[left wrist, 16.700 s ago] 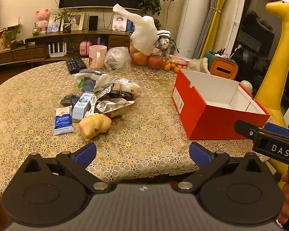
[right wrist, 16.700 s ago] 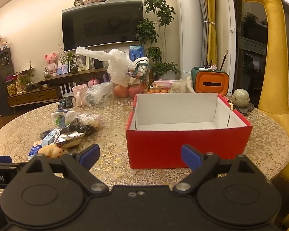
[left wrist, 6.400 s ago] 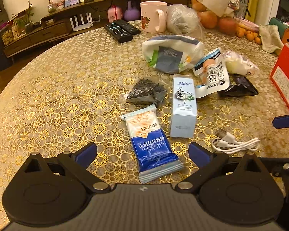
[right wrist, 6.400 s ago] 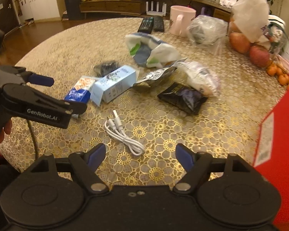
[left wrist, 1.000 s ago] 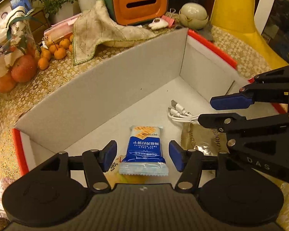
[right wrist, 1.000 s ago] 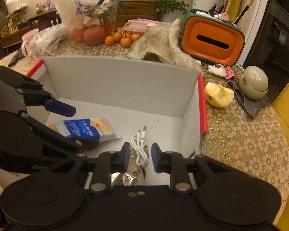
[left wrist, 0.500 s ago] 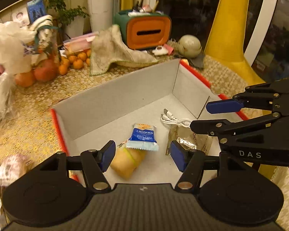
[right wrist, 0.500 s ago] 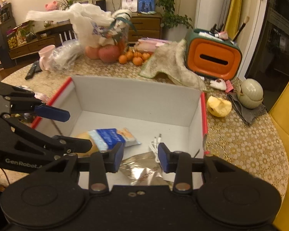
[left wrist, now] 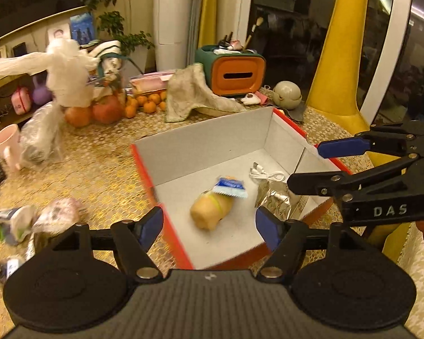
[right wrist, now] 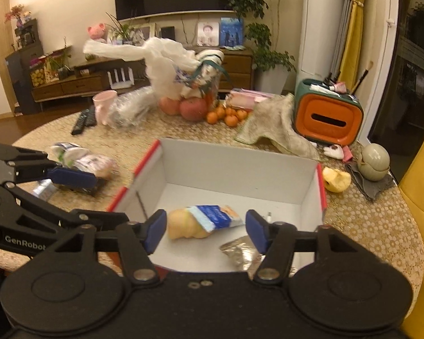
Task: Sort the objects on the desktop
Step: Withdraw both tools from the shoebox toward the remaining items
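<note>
The right tool (right wrist: 205,229), jaws opening and empty, hangs at lower centre over the red box (right wrist: 144,158), where a blue packet (right wrist: 212,215) lies on what looks like a yellow toy (right wrist: 181,227).

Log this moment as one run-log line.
stage: drop-off into red box | left gripper: opening, empty | right gripper: opening, empty | in box: blue packet, white cable, foil pouch, yellow toy

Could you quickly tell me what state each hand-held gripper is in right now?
Left hand-held gripper: jaws opening, nothing between them.
Right hand-held gripper: jaws opening, nothing held.
</note>
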The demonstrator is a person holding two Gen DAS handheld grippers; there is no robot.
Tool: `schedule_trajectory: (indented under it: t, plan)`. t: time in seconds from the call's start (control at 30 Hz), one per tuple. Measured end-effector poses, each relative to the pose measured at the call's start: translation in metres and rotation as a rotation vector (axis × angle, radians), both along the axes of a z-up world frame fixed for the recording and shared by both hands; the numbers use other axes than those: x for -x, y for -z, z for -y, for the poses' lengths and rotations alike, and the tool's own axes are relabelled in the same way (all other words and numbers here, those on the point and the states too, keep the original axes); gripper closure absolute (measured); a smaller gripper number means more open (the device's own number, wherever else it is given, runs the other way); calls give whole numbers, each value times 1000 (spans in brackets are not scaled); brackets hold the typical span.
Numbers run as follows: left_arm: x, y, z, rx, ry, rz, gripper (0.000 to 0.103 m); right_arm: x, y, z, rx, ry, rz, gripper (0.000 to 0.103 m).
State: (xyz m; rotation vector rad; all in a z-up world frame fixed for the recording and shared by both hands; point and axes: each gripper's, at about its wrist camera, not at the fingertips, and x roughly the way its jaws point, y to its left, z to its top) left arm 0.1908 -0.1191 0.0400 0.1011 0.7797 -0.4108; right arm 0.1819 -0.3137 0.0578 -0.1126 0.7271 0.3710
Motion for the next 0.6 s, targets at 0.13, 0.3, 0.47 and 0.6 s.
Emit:
schedule_trajectory:
  t: [0.13,0.3,0.47,0.6]
  plan:
    - [15,-3,-22,19,-37,6,27,9,-3,-13,-13,-6,5,36]
    - [29,-6,-49,21,-92,22,19,17,-5,-32,-24,-25,8,33]
    - [40,-6,-76,6,-144,37,18,22,-7,-58,-33,-52,17,31]
    - [46,-3,-101,-2,-190,46,9,21,-6,-82,-31,-80,18,30]
